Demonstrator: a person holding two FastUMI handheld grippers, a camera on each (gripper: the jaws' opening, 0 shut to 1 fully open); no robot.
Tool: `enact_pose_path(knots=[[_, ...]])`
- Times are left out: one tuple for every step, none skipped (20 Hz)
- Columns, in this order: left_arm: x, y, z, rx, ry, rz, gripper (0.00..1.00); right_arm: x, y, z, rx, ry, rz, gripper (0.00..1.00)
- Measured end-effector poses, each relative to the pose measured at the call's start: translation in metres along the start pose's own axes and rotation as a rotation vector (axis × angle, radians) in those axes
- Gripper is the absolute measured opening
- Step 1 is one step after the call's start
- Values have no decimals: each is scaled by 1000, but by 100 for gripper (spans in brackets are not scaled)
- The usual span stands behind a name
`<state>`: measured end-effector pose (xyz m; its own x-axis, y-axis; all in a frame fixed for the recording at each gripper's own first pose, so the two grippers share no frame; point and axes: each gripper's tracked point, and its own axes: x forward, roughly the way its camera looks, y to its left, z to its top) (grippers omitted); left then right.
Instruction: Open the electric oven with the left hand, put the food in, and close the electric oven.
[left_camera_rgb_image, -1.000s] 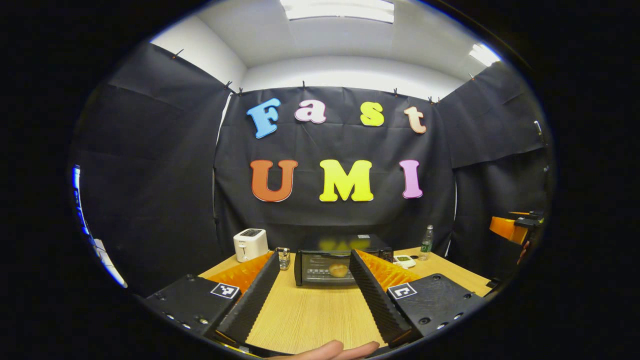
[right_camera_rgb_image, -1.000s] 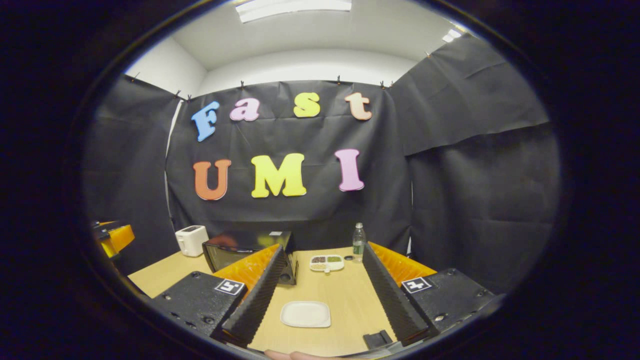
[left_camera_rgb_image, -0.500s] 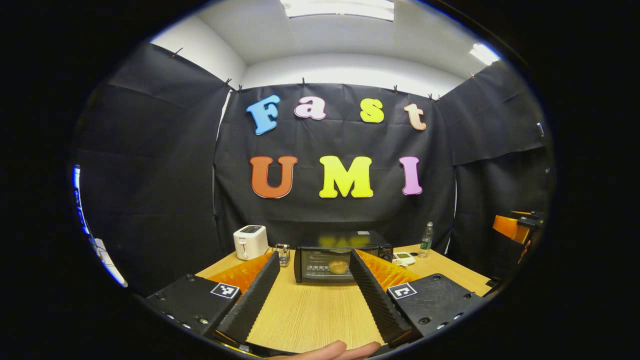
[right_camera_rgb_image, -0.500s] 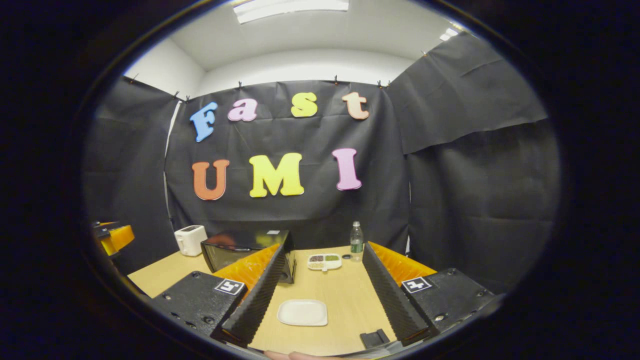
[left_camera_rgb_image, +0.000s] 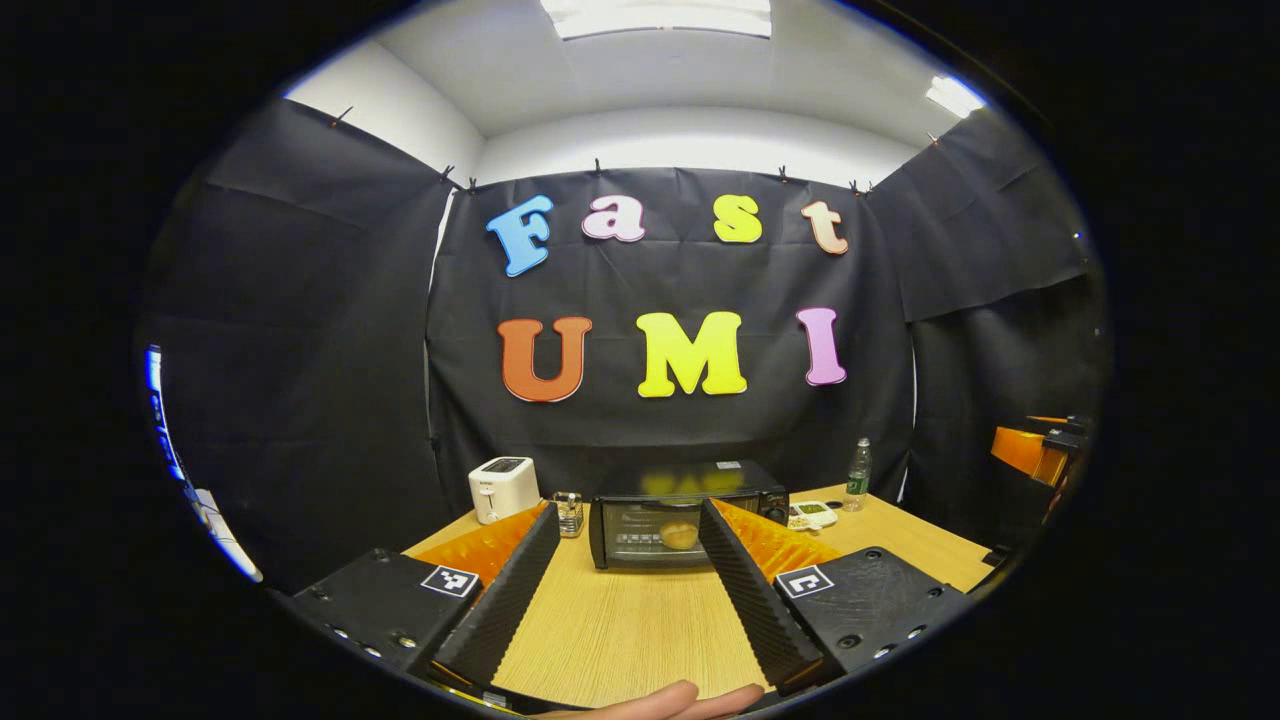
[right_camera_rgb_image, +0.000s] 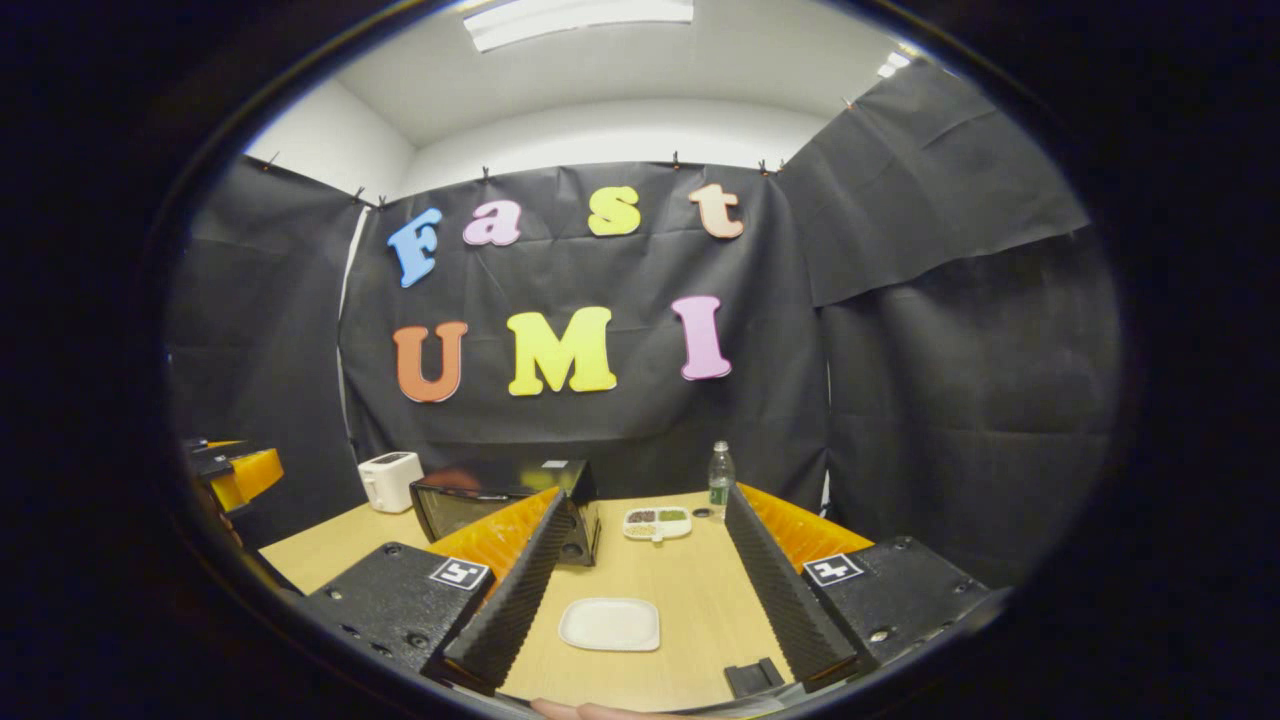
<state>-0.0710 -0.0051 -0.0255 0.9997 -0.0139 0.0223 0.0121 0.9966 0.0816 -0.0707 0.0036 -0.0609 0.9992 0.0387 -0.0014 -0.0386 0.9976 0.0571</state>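
At the back of the wooden surface (left_camera_rgb_image: 620, 630), against the black cloth wall, stands the electric oven (left_camera_rgb_image: 685, 515), its glass door shut and upright. Behind the glass, a round, pale-brown piece of food (left_camera_rgb_image: 679, 536) sits inside the oven. In the left gripper view the left gripper (left_camera_rgb_image: 625, 590) is held low over the bare wood, well short of the oven, pointing straight at the door; its two fingers (left_camera_rgb_image: 500, 600) are spread wide apart with nothing between them, and the tip of the right-hand finger overlaps the oven's front in the picture without touching it. A person's fingertips show at the bottom edge of that view.

To the left of the oven stands a white toaster (left_camera_rgb_image: 502, 489), and between the two is a small clear glass container (left_camera_rgb_image: 568, 514). On the oven's right lies a small white divided dish (left_camera_rgb_image: 812, 514), and past it a plastic bottle (left_camera_rgb_image: 854, 475) with a green label stands upright. At the far right edge of this view, part of the right gripper (left_camera_rgb_image: 1040, 455) hangs in the air, away from the surface.

In the right gripper view the right gripper (right_camera_rgb_image: 650, 585) also has its fingers (right_camera_rgb_image: 780, 590) spread wide, holding nothing. Between them on the wood lies an empty white plate (right_camera_rgb_image: 610, 624). The oven (right_camera_rgb_image: 490, 500) appears to the left beyond the left-hand finger, the toaster (right_camera_rgb_image: 390, 480) beside it, with the divided dish (right_camera_rgb_image: 657, 522) and bottle (right_camera_rgb_image: 719, 480) farther back.
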Motion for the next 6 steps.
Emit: enact_pose_path(knots=[[0, -2, 1, 2, -8, 1, 92, -1, -1, 1, -1, -4, -1, 95], [-1, -5, 1, 3, -9, -3, 92, -1, -2, 1, -2, -9, 2, 95], [-1, -7, 0, 5, -10, -10, 92, -2, -2, 2, 4, -16, 6, 95], [0, -9, -1, 11, -5, -14, 92, -1, -4, 3, 7, -22, 3, 95], [-1, -8, -4, 19, 2, -8, 92, -1, -6, 4, 6, -25, -3, 95], [-1, -4, -5, 23, 8, 4, 85, -1, -5, 4, 6, -26, -2, 95]])
